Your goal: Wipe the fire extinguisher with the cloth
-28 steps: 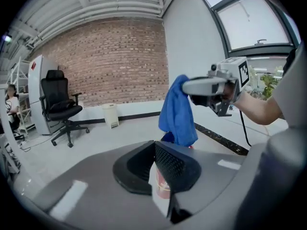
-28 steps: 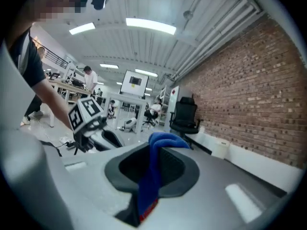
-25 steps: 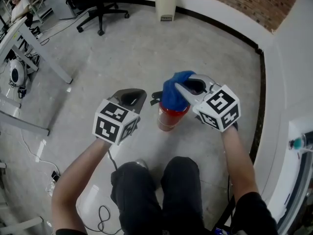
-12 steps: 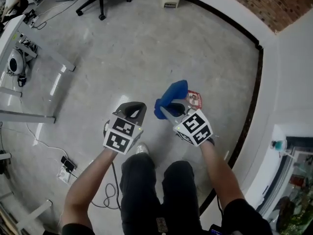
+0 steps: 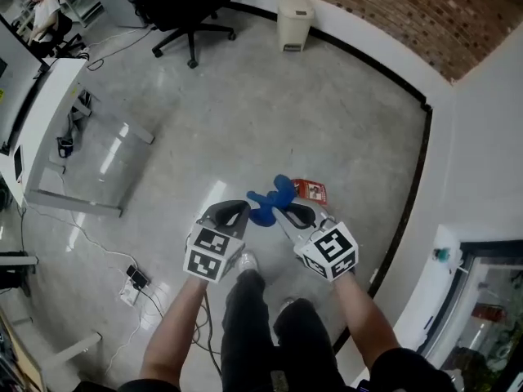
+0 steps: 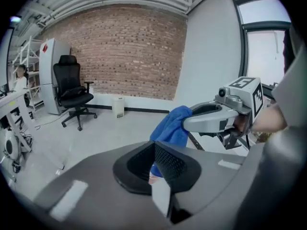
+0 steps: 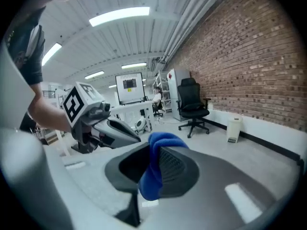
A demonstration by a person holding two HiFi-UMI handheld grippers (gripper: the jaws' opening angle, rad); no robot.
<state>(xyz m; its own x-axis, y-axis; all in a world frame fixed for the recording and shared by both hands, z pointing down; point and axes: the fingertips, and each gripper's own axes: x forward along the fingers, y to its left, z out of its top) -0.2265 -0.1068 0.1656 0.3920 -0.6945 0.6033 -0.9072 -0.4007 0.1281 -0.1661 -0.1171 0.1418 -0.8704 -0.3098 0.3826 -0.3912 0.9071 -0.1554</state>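
The red fire extinguisher [image 5: 310, 191] stands on the grey floor far below both grippers, partly hidden behind the blue cloth [image 5: 270, 203]. My right gripper [image 5: 288, 213] is shut on that cloth, which bunches between its jaws [image 7: 154, 176] and hangs off its tip in the left gripper view [image 6: 171, 128]. My left gripper [image 5: 233, 212] is beside it on the left, shut with nothing between its jaws [image 6: 154, 161]. Both are held high in the air, apart from the extinguisher. Each gripper appears in the other's view: the right gripper [image 6: 188, 124], the left gripper [image 7: 130, 137].
A black office chair [image 5: 185, 6] and a beige waste bin [image 5: 294, 11] stand at the far brick wall. A white desk [image 5: 51, 129] is at the left, with cables and a power strip [image 5: 135, 279] on the floor. The person's legs and shoes [image 5: 245, 261] are below the grippers.
Both grippers have risen well above the extinguisher, and the cloth has come off its top with the right gripper. The head view has risen too, so the extinguisher looks smaller.
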